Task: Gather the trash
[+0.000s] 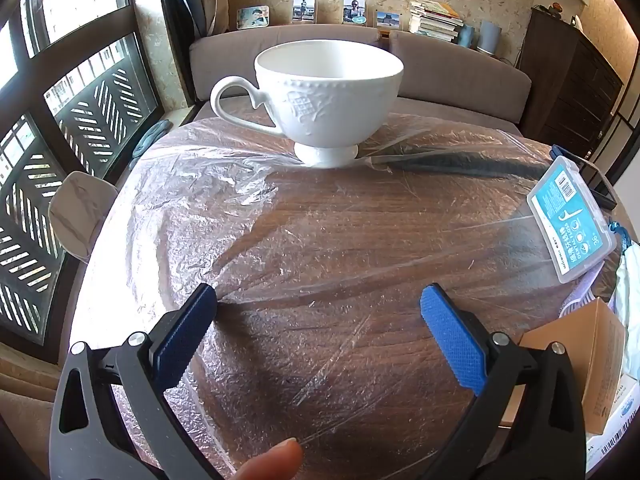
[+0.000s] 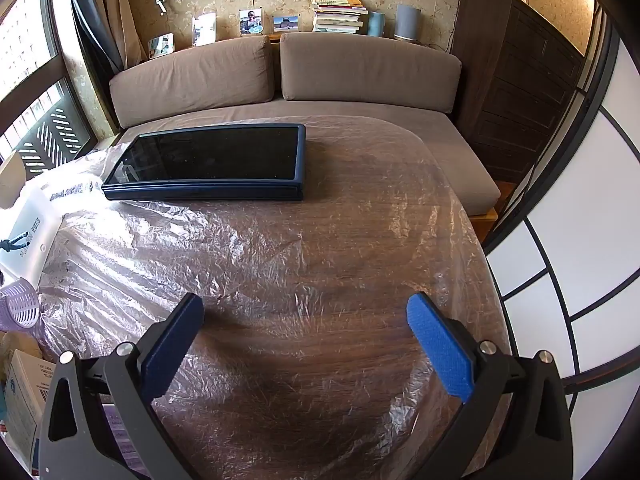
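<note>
A: What is the condition of the left gripper?

B: We find its fingers spread wide, with nothing between them. It tilts down over a bare stretch of the desk, a dark wood top under a crinkled clear plastic sheet. A fingertip of the person shows at the near edge of the left wrist view.

A: And the right gripper?

B: We find the same: fingers spread wide, nothing between them, tilted down over the covered wood.

A: What stands on the desk?

B: In the left wrist view, a white footed cup stands upright at the far side, handle to the left. A clear dental floss box with a blue label lies at the right edge. Near right of it sits a brown cardboard box. In the right wrist view, a dark tablet lies flat at the far left.

A: Where is the trash?

B: We locate loose clutter at the left edge of the right wrist view: a white bag with dark print, a pale purple perforated cup, and a printed carton nearest. All lie well apart from both grippers. We cannot tell which pieces are trash.

A: Beyond the desk?

B: A brown sofa runs along the far wall.
</note>
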{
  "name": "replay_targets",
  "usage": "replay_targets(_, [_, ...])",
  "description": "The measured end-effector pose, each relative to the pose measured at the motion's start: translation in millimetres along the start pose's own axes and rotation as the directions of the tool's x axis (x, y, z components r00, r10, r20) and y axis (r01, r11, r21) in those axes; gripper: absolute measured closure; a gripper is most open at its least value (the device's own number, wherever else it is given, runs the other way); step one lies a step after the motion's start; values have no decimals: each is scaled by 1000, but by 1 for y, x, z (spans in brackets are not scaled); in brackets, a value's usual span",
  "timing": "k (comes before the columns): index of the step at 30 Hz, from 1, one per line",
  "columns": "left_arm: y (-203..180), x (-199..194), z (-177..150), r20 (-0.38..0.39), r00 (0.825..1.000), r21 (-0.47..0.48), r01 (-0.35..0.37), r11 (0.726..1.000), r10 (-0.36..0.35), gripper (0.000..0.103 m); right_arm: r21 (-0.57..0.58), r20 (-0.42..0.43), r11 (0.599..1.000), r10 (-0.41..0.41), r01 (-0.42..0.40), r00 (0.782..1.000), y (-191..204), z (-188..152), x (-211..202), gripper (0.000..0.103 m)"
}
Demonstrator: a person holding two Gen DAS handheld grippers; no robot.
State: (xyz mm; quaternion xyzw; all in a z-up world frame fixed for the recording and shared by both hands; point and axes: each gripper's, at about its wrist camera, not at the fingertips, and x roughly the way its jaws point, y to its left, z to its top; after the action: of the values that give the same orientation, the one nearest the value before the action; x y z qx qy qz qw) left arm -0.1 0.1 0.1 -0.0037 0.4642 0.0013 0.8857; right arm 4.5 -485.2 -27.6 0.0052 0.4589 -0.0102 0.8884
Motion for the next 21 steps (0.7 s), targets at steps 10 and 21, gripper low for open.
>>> replay_targets(10, [-1, -1, -2, 2, 1000, 1, -2, 1000, 2, 1, -1, 0, 1000, -1, 1, 1000, 0, 0, 0, 4])
replay_targets(21, [-2, -1, 0, -1, 1000, 1, -3, 1000, 3, 1, -1, 1, 1000, -2, 2, 1000, 0, 0, 0, 4])
